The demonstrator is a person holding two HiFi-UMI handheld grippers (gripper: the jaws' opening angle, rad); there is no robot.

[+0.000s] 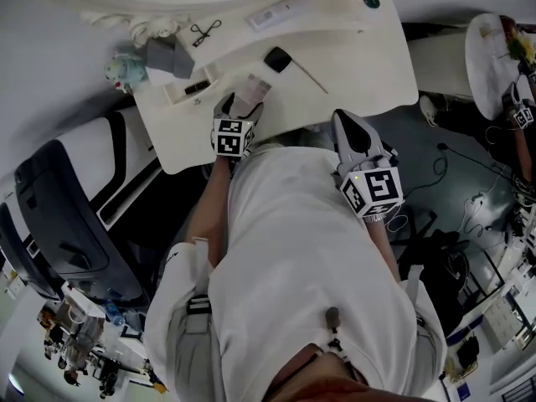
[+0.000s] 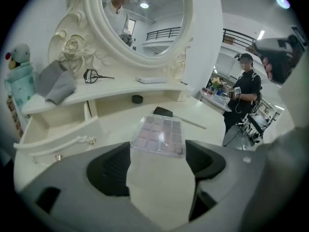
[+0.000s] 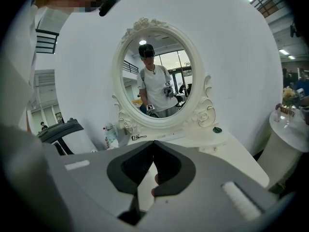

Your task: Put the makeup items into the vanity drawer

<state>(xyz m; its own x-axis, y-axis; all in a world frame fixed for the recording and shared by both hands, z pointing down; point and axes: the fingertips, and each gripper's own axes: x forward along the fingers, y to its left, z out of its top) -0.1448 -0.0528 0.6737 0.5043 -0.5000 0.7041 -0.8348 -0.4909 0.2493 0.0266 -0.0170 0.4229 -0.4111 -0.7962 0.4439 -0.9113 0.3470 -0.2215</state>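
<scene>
Two grippers going here. The left gripper (image 2: 158, 145) is clamping a clear-lidded eyeshadow palette (image 2: 158, 132), with its pads pressing on both sides of it. It's holding the palette over the white vanity top (image 2: 116, 117), in the lower middle of the left gripper view. The drawer (image 2: 48, 141) is sitting pulled open at the left of that view, and the palette isn't in it yet.

The right gripper (image 3: 153, 143) is keeping its jaws together with nothing between them, and it's pointing at the oval mirror (image 3: 154, 71).

Other bits are still lying out. A black compact (image 2: 162, 111) is sitting just behind the palette, with a thin stick (image 2: 193, 123) lying to its right. A small black jar (image 2: 137, 99) is sitting further back. An eyelash curler (image 2: 94, 75) is resting on the upper shelf, beside a grey cloth (image 2: 55, 83).
</scene>
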